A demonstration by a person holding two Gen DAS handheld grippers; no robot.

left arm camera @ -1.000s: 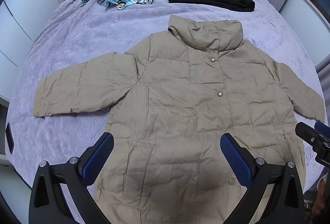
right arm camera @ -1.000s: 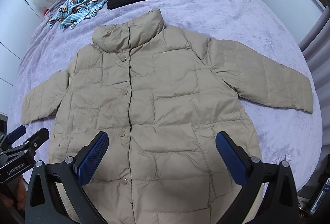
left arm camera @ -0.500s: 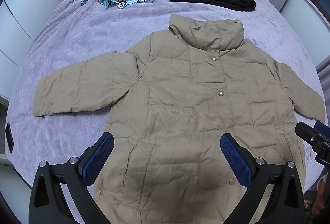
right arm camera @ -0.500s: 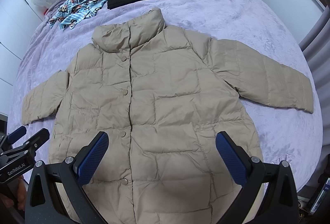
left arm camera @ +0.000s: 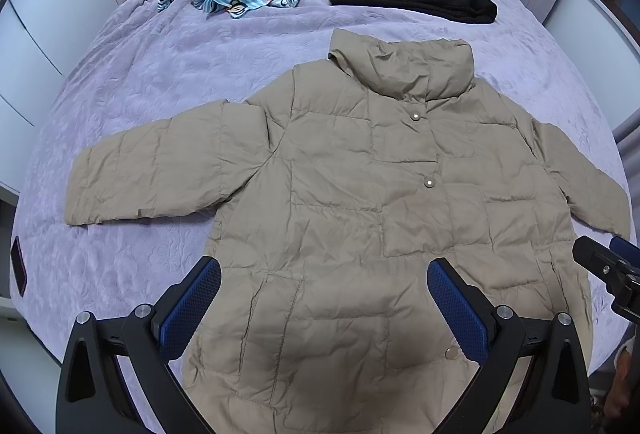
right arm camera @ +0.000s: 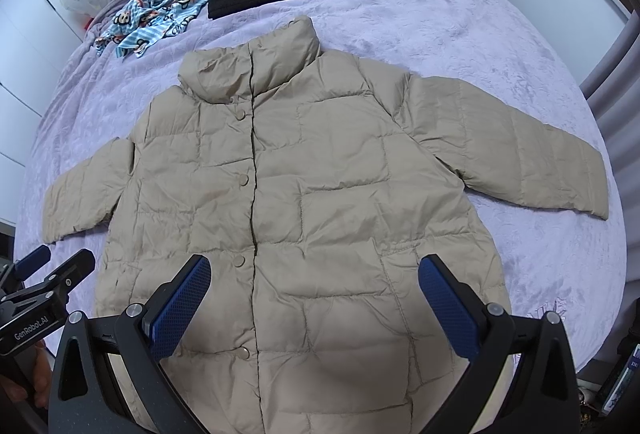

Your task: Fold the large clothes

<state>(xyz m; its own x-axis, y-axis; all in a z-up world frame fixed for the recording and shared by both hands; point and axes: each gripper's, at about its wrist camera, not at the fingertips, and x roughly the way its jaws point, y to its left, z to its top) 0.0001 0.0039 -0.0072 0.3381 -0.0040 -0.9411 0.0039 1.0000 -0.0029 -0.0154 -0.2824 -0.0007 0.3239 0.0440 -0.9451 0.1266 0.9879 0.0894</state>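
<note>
I am looking over a wide bed with a lilac quilted cover, where a beige quilted puffer jacket is lying flat, front up, sleeves spread. My left tool and right tool are hovering above its hem, both spread wide, gripping nothing.

Left wrist view: you look from above the jacket hem, toward the collar, fairly near.
Right wrist view: same direction, beside it on the right.
Shared: whole jacket, purple bed, probably the same far clothes.
</note>
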